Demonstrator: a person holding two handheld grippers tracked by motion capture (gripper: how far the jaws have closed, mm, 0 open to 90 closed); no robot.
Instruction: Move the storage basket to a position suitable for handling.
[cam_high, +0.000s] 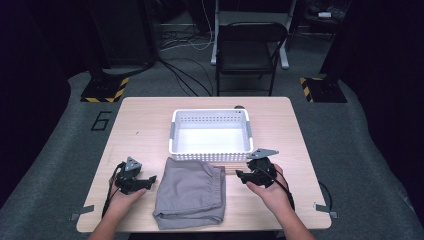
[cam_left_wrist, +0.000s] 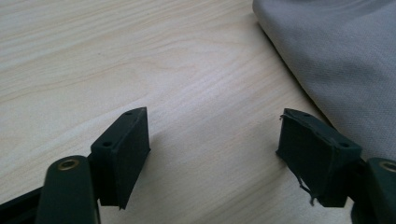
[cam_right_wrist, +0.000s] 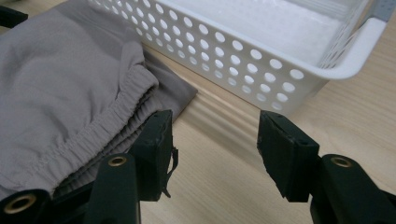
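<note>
A: Why is the cloth (cam_high: 190, 192) folded flat at the lower middle of the high view?

B: Likely so both grippers can take it by its edges; the basket (cam_high: 172, 131) waits just beyond it, toward the frame's centre.

A: Is the left gripper (cam_high: 150, 180) on it?

B: No. Its jaws stand wide with bare table (cam_left_wrist: 116, 56) between them; the cloth's edge runs along the right of that view, beside the right-hand jaw.

A: And the right gripper (cam_high: 239, 174)?

B: Partly open, holding nothing. In its view the elastic waistband sits at the left-hand jaw, the basket wall upper right.
</note>
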